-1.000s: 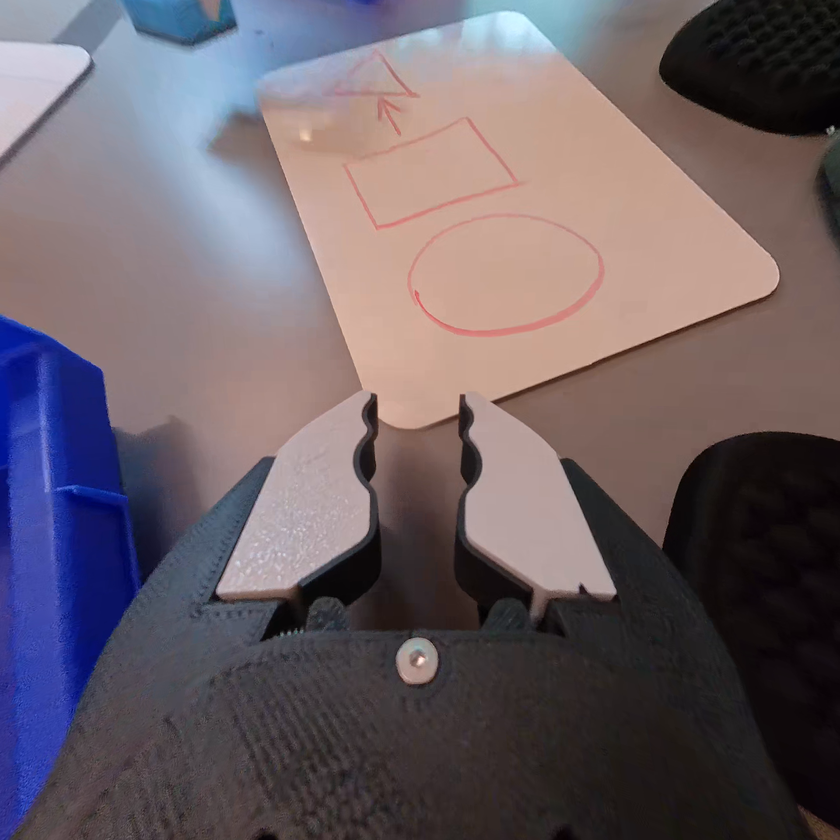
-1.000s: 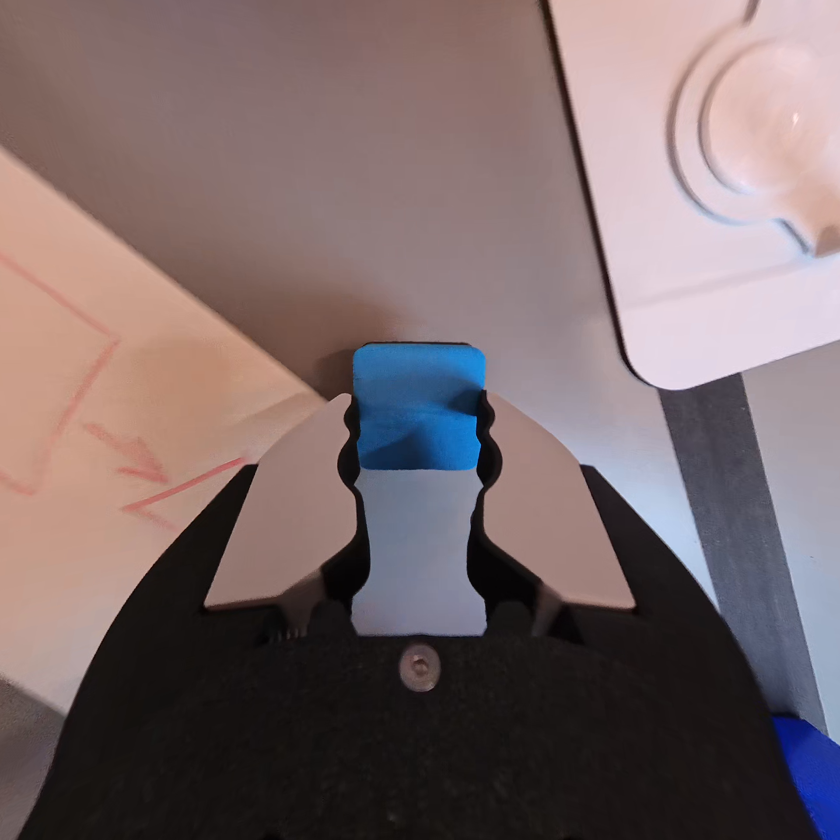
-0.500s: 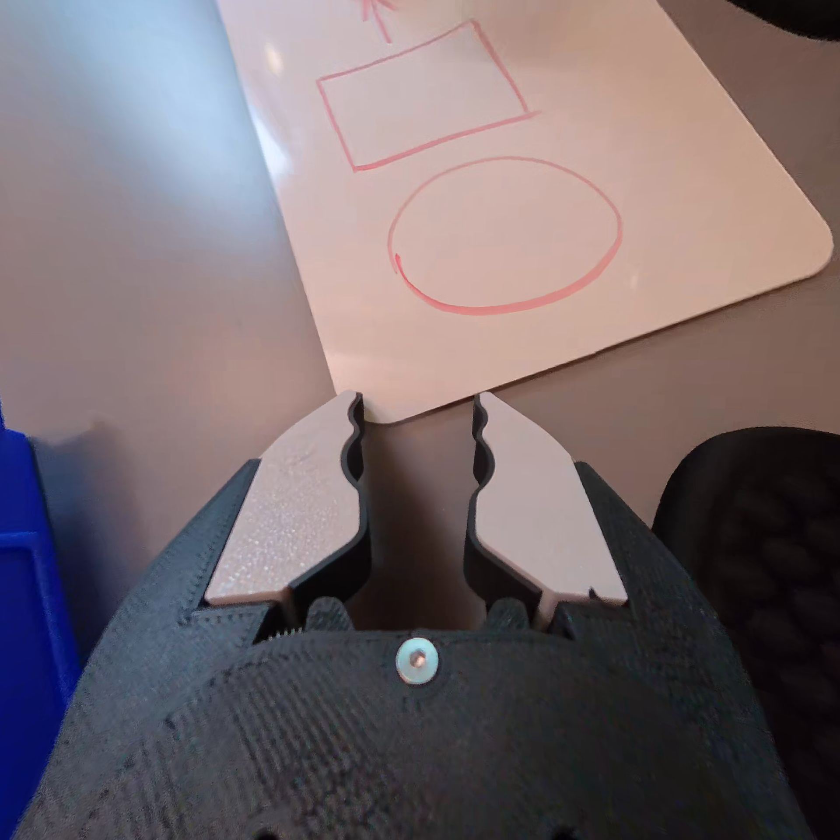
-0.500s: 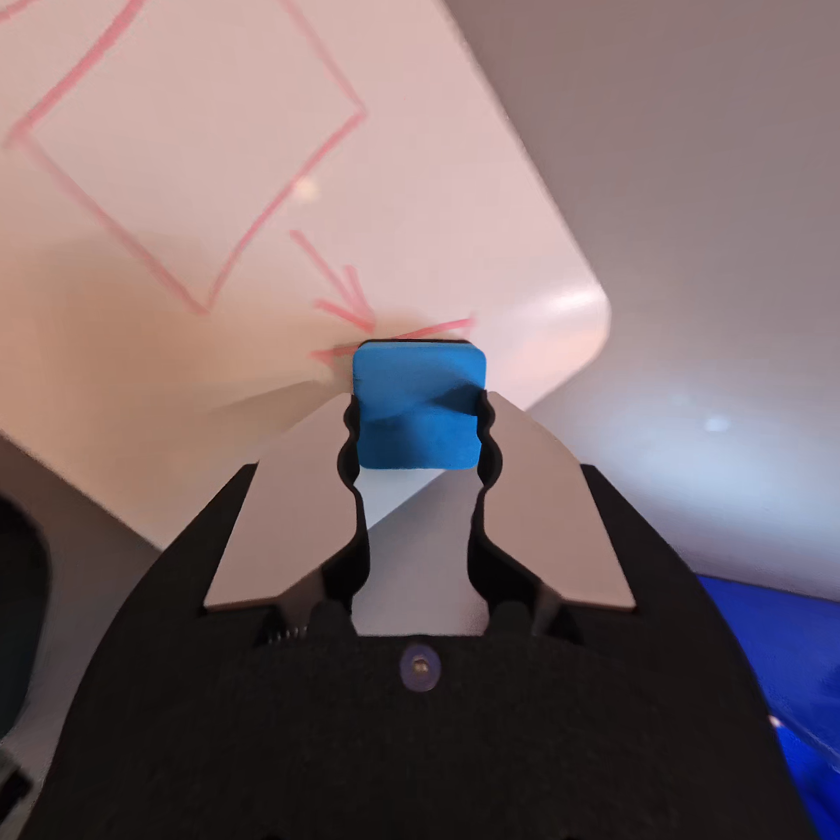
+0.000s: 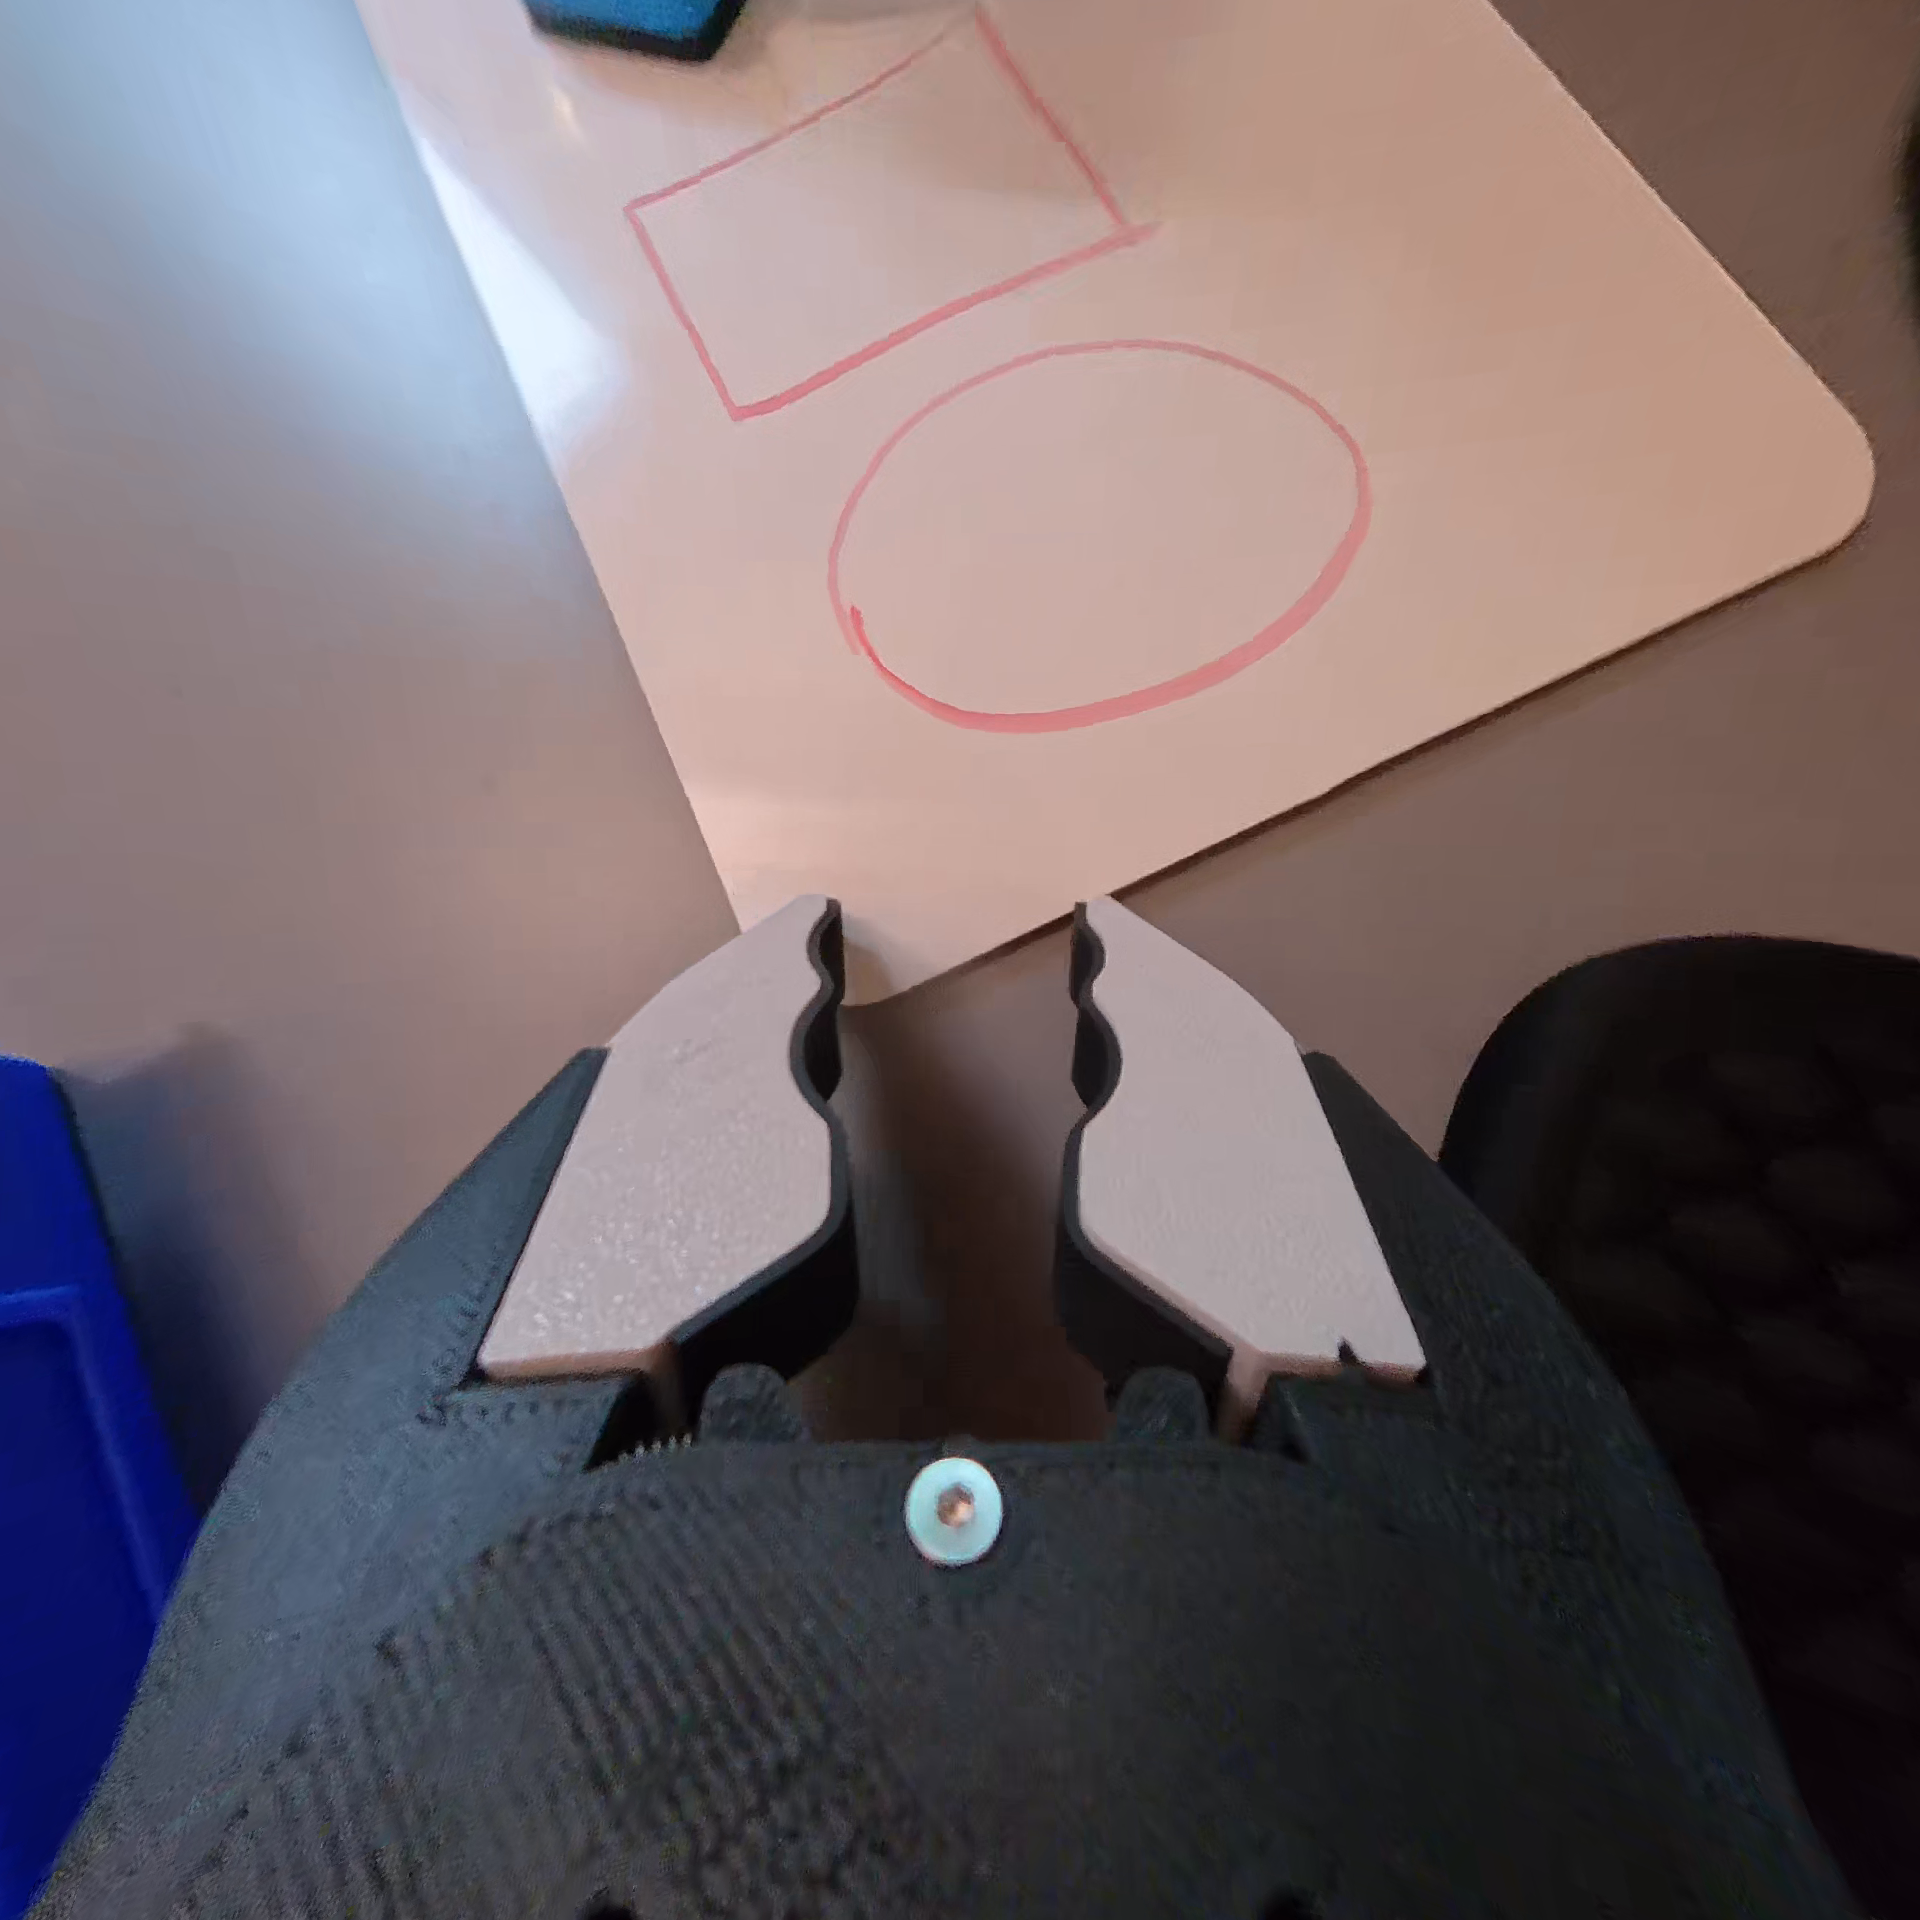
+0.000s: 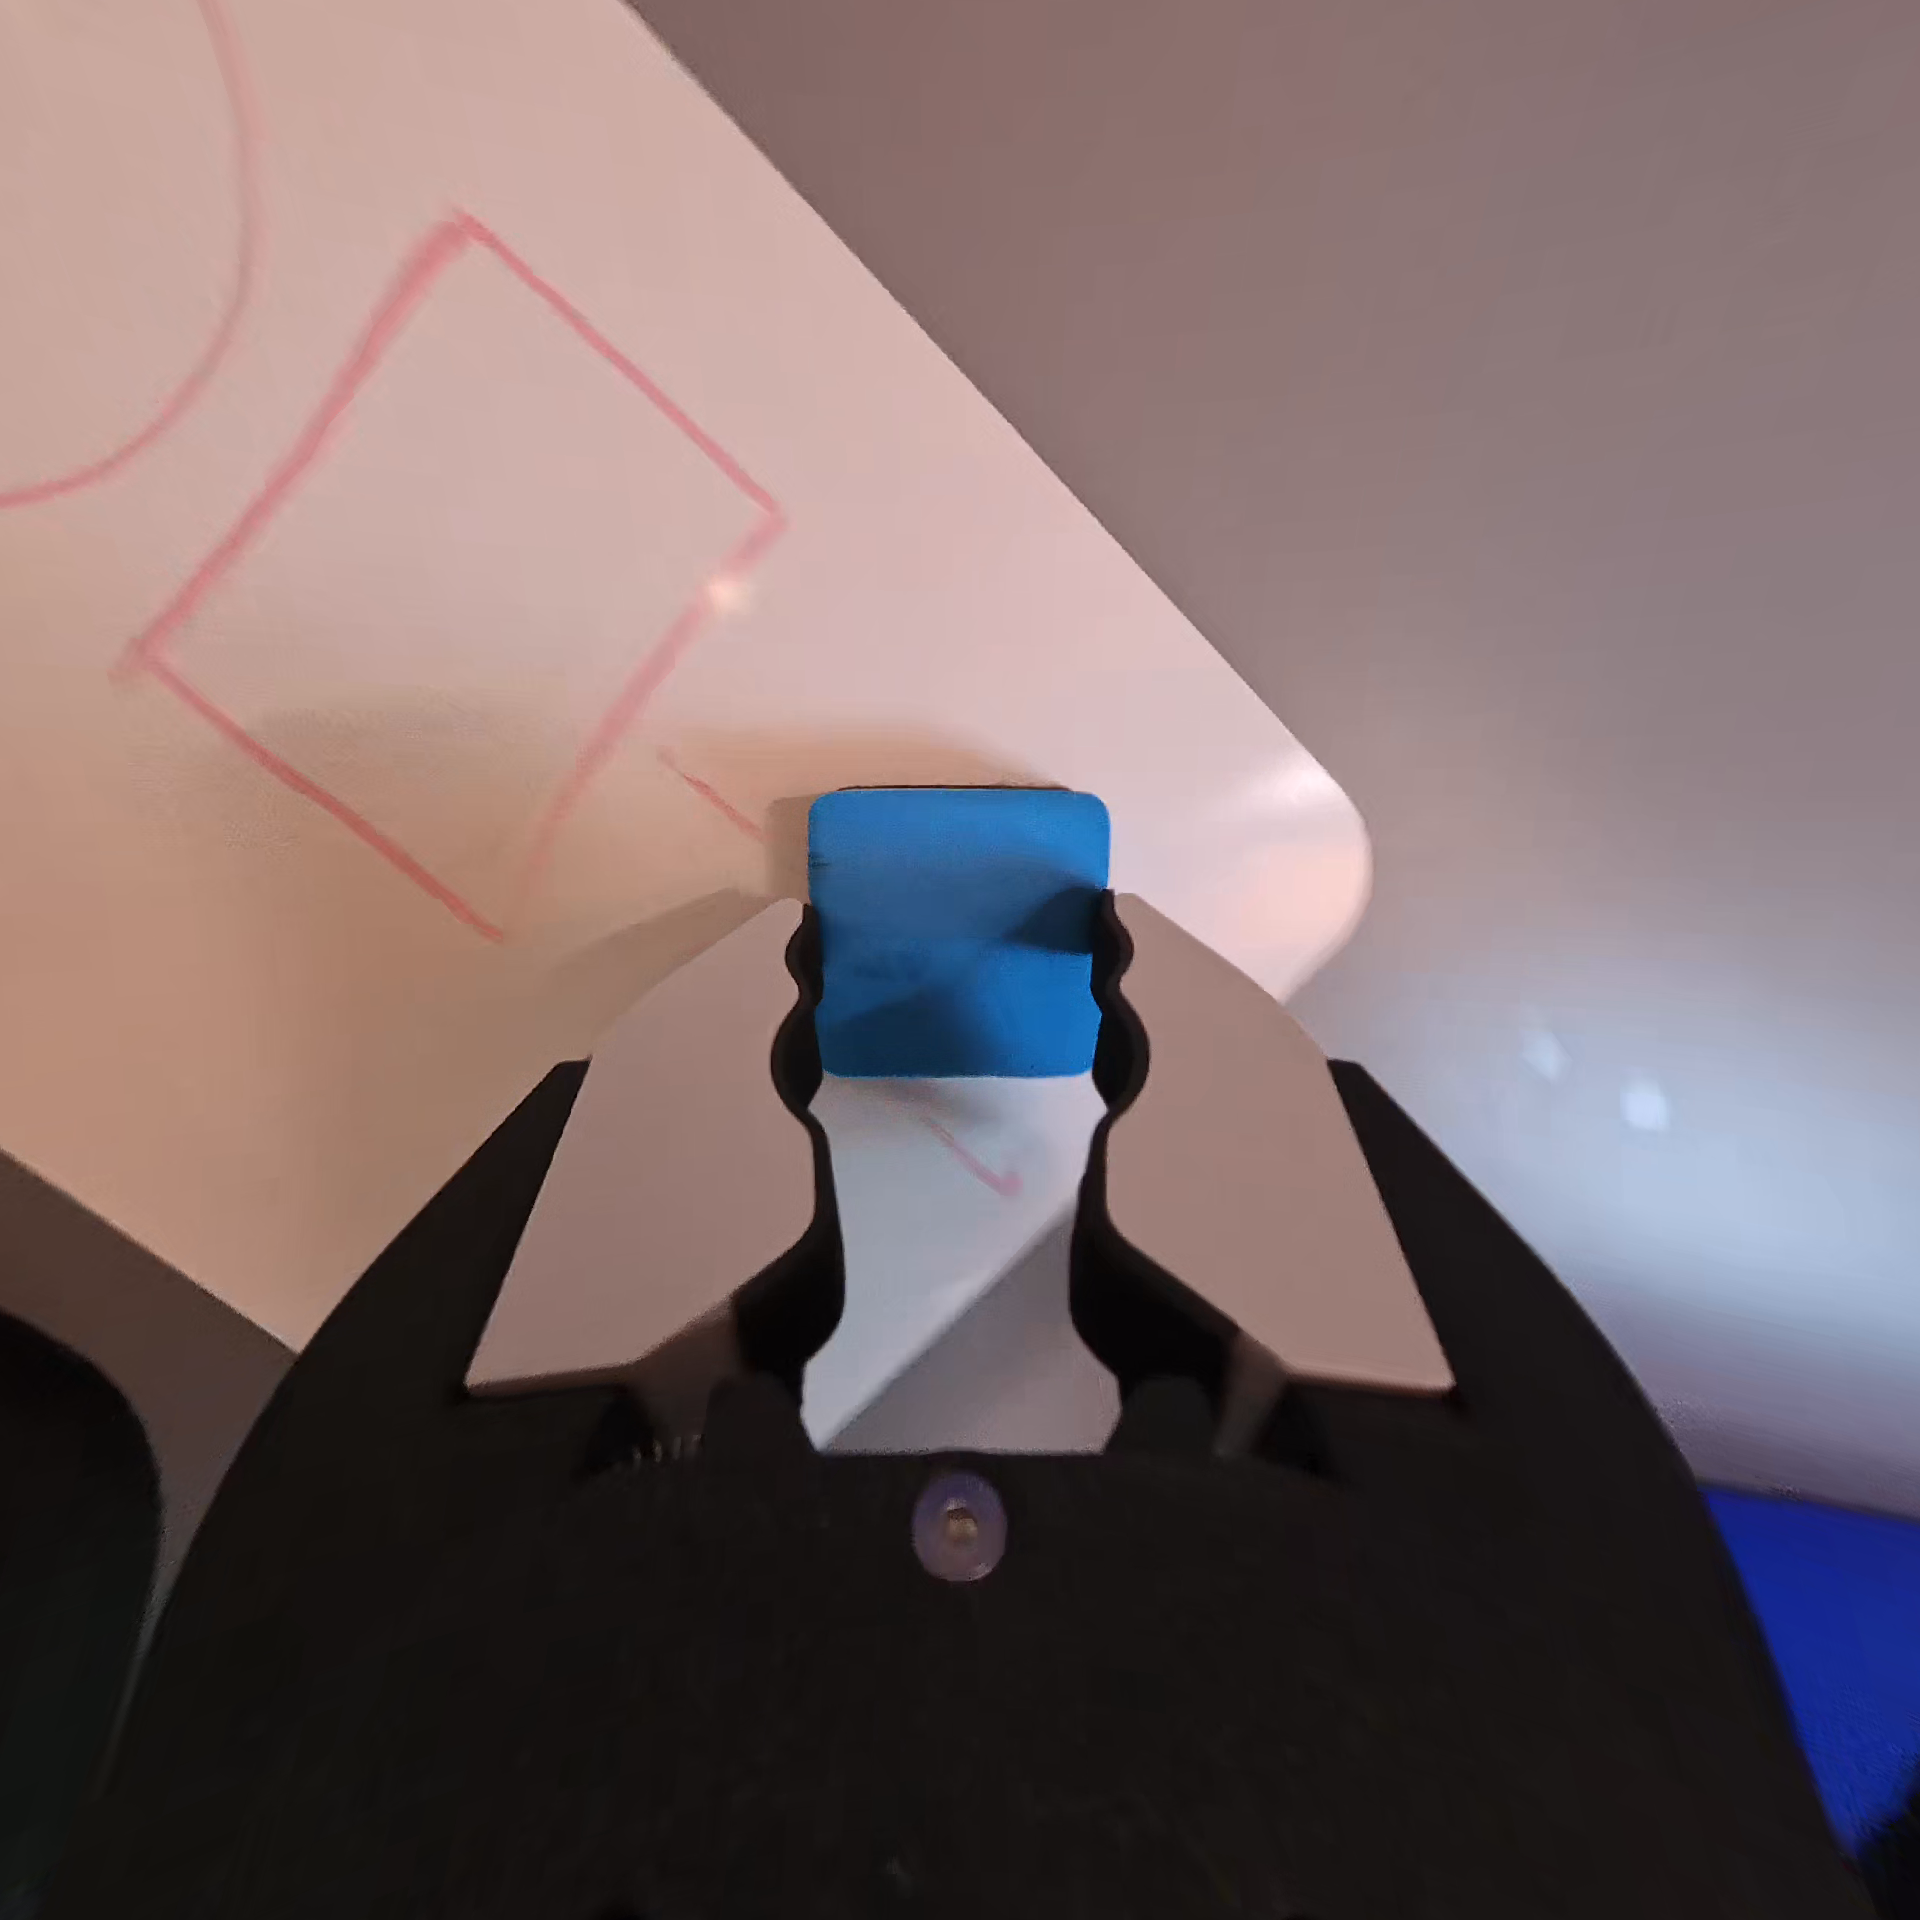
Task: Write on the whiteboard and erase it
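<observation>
A small white whiteboard (image 5: pixel 1299 343) lies flat on the grey table and carries a red rectangle (image 5: pixel 873 239) and a red circle (image 5: pixel 1101 530). My left gripper (image 5: pixel 956 925) is open and empty, its tips over the board's near corner. My right gripper (image 6: pixel 951 914) is shut on a blue eraser (image 6: pixel 956 935) that rests on the board (image 6: pixel 520 520) near its far corner, over faint leftover red strokes beside the rectangle (image 6: pixel 457 582). The eraser also shows at the top edge of the left wrist view (image 5: pixel 634 26).
A blue bin (image 5: pixel 62 1403) stands at the left of my left gripper. A black textured pad (image 5: pixel 1704 1195) lies at its right. A blue bin edge (image 6: pixel 1808 1621) shows at the lower right of the right wrist view, and a dark object (image 6: pixel 62 1475) at the lower left. The tips of one gripper are about 25 centimeters away from the tips of the other.
My right gripper has carried the eraser from the bare table onto the board's far end, and the triangle and arrow are mostly wiped. My left gripper has moved closer to the near corner and opened wider.
</observation>
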